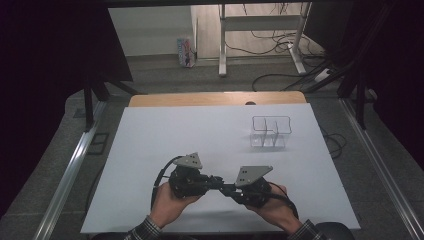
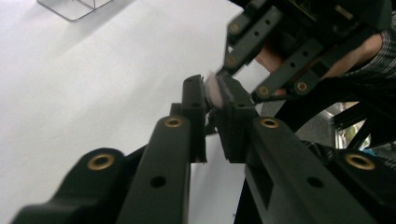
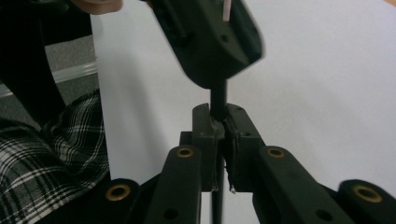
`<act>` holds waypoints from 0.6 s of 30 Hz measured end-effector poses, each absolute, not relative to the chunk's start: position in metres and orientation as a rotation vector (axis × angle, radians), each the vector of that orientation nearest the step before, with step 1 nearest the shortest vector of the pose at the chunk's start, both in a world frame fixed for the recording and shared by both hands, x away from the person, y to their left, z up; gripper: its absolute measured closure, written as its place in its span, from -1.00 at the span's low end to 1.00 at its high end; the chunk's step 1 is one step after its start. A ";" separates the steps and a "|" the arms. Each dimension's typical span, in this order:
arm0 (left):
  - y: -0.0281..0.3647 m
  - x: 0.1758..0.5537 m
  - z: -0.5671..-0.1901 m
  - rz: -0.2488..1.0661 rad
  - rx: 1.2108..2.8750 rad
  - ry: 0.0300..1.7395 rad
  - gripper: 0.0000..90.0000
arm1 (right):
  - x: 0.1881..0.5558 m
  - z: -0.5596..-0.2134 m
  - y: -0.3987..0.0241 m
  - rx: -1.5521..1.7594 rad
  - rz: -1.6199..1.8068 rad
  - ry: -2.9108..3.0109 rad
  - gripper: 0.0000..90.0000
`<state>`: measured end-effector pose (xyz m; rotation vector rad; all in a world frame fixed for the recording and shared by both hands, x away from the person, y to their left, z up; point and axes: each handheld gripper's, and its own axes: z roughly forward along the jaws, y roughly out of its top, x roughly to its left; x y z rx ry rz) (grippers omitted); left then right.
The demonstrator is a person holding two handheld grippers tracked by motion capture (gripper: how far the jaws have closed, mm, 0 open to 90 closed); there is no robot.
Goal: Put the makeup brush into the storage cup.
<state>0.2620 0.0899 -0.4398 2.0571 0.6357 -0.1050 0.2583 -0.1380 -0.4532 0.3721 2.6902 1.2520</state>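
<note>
Low over the front of the white sheet point(image 1: 165, 145), two hands hold the grippers tip to tip. In the right gripper view, my right gripper point(image 3: 218, 112) is shut on a thin black rod point(image 3: 218, 99) that runs up into the other gripper's jaws. My left gripper point(image 2: 212, 89) has its jaws nearly together on a small whitish piece point(image 2: 211, 91), and I cannot tell whether that piece belongs to the rod. From above, the left gripper point(image 1: 216, 181) points right and the right gripper point(image 1: 228, 188) points left. What lies between them is hidden there.
A clear box point(image 1: 270, 131) with compartments stands on the sheet, far right of the grippers. The wooden table edge point(image 1: 215, 98) lies beyond it. Metal rails point(image 1: 70, 170) run along both sides. Desk legs and cables point(image 1: 280, 40) are on the floor behind.
</note>
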 end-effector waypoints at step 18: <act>0.104 0.254 -0.443 0.204 2.118 0.740 -0.73 | 0.273 -0.451 -0.155 0.554 1.293 2.691 0.85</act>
